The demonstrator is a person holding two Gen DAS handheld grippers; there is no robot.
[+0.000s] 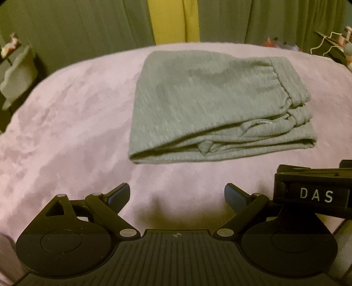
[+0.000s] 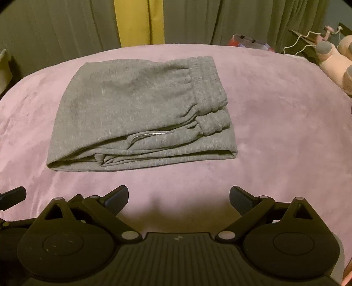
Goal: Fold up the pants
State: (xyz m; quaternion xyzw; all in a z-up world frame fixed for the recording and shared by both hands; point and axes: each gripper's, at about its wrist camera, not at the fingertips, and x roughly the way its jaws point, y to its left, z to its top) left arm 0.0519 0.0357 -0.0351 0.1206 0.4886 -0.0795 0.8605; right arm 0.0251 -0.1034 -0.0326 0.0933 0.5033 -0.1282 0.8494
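Note:
Grey sweatpants [image 1: 198, 105] [image 2: 136, 114] lie folded into a compact stack on a pink blanket [image 1: 66, 123] [image 2: 286, 132], waistband toward the right. My left gripper [image 1: 177, 195] hovers open in front of the stack's near edge, nothing between its fingers. My right gripper [image 2: 178, 198] is also open and empty, held back from the stack's near edge. In the left wrist view the body of the right gripper, labelled DAS [image 1: 314, 191], shows at the right. The tip of the left gripper's finger [image 2: 13, 194] shows at the left edge of the right wrist view.
Grey-green curtains [image 1: 77, 26] [image 2: 242, 19] with a yellow strip [image 1: 171, 19] [image 2: 138, 22] hang behind the bed. A pink plush toy [image 2: 336, 61] and white wire hangers [image 2: 301, 44] [image 1: 325, 41] lie at the far right. A pale box [image 1: 17, 74] stands at the left.

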